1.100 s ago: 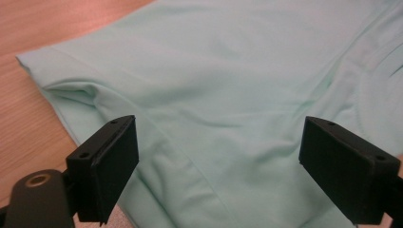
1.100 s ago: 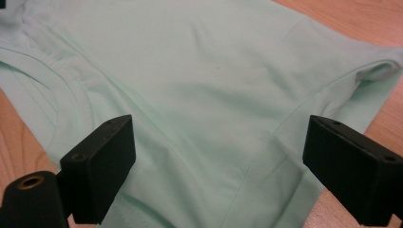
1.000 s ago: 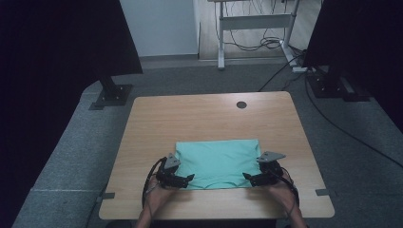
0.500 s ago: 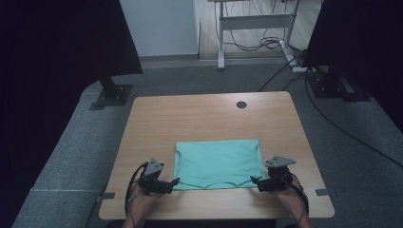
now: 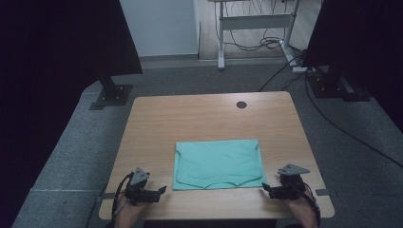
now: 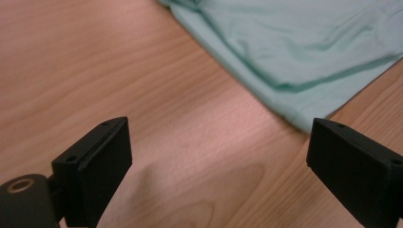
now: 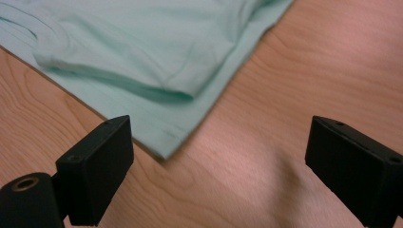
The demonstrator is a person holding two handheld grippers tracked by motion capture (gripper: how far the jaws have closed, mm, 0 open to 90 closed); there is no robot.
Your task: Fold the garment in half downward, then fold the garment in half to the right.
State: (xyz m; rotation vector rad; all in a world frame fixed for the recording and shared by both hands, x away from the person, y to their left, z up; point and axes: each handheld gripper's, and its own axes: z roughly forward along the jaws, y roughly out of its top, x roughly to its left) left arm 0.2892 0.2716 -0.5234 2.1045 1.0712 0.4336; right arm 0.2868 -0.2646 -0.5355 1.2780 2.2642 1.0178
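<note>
Resting low: left tongs [image 5: 161, 190] and right tongs [image 5: 264, 188], both on the tabletop [image 5: 199, 118] near its front edge
Left tongs: jaws spread wide, nothing between them
Right tongs: jaws spread wide too, gripping nothing
Cloth: folded mint-green cloth [image 5: 218, 163] lies flat between the two tongs, apart from both
Left gripper view: a cloth corner [image 6: 304, 124] sits just ahead of the jaws
Right gripper view: a cloth corner [image 7: 164, 152] sits just ahead of the jaws
</note>
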